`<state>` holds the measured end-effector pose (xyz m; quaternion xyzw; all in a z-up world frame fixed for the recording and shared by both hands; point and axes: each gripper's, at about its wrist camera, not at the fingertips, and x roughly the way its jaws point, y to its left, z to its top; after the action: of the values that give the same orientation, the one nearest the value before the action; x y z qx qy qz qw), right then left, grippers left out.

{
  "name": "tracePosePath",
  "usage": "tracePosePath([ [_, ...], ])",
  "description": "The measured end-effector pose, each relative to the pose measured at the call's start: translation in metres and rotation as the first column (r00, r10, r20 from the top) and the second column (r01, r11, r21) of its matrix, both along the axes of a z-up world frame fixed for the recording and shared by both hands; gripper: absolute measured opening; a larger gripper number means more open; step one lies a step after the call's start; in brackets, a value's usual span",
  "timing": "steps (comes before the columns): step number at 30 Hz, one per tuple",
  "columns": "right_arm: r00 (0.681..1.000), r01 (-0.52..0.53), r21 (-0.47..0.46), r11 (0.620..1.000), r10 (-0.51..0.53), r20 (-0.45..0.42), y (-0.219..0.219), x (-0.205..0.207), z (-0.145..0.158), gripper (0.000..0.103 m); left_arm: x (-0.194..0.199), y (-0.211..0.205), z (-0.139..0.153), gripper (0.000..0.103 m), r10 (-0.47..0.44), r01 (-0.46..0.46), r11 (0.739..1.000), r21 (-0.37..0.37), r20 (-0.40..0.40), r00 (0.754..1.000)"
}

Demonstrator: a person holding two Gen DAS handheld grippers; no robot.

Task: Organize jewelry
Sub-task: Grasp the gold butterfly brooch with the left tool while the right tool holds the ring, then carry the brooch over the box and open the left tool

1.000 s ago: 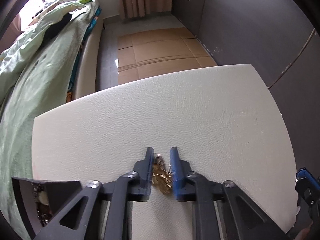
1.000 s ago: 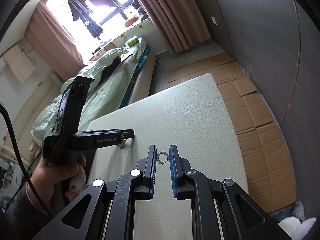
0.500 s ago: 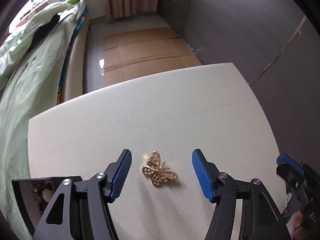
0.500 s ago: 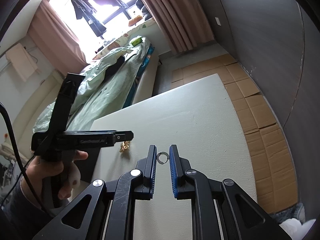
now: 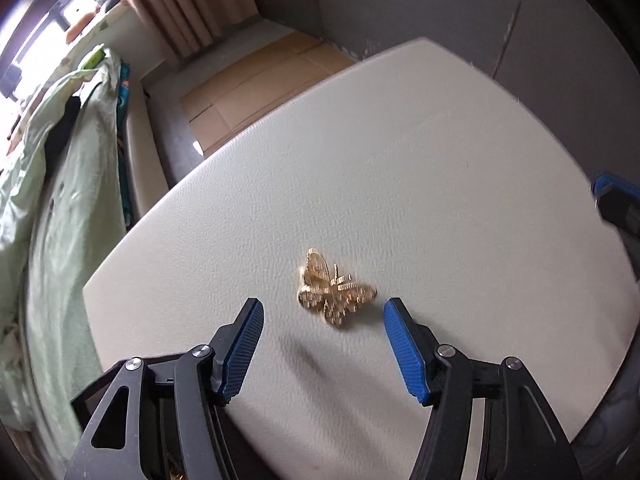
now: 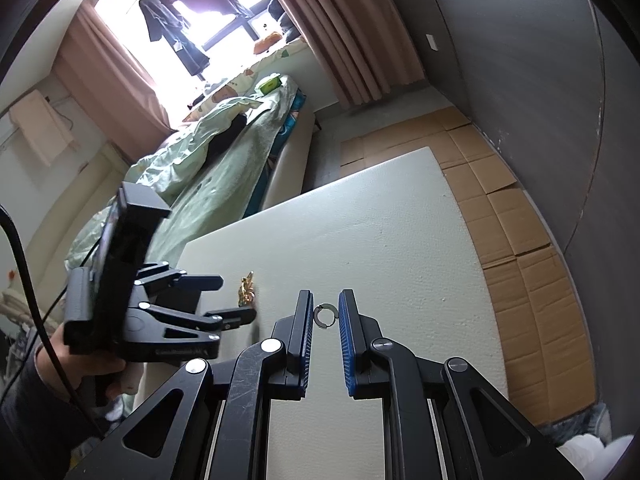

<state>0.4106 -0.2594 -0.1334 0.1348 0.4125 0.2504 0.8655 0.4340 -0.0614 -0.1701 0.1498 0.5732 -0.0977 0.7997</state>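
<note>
A gold butterfly brooch lies on the white table, just ahead of my left gripper, which is open wide and empty. The brooch also shows in the right wrist view, beside the left gripper. My right gripper is shut on a small silver ring, held between its blue pads above the table.
A bed with a green cover runs along the table's left side. Cardboard sheets cover the floor to the right and beyond the table. A dark wall stands at the right. The right gripper's fingertip shows at the table's right edge.
My left gripper opened and let go of the butterfly brooch, which now lies on the table, then drew back and tilted. My right gripper kept its hold on the ring.
</note>
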Motion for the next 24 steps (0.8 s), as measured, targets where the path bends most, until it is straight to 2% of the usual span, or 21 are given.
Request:
tracePosePath([
  [4, 1.0, 0.002, 0.0, 1.0, -0.002, 0.0, -0.001, -0.001, 0.0, 0.014, 0.006, 0.007, 0.0, 0.06, 0.023, -0.022, 0.999, -0.026, 0.015, 1.0],
  [6, 1.0, 0.004, 0.002, 1.0, -0.004, -0.003, -0.001, -0.001, 0.0, 0.014, 0.01, 0.008, 0.001, 0.054, 0.027, -0.026, 0.999, -0.046, 0.016, 1.0],
  [12, 1.0, 0.0, 0.003, 1.0, 0.0, -0.007, -0.001, -0.001, 0.001, 0.014, 0.018, 0.013, -0.001, 0.044, 0.047, -0.046, 0.993, -0.107, 0.003, 0.999],
  [18, 1.0, -0.007, 0.003, 1.0, 0.007, -0.005, 0.0, 0.0, 0.001, 0.014, 0.019, 0.016, 0.0, 0.043, 0.064, -0.064, 0.99, -0.125, -0.004, 0.998],
  [24, 1.0, -0.016, 0.029, 0.999, 0.016, -0.002, -0.002, 0.0, 0.001, 0.014, 0.012, 0.024, 0.014, 0.043, 0.079, -0.076, 0.985, -0.156, 0.014, 0.997],
])
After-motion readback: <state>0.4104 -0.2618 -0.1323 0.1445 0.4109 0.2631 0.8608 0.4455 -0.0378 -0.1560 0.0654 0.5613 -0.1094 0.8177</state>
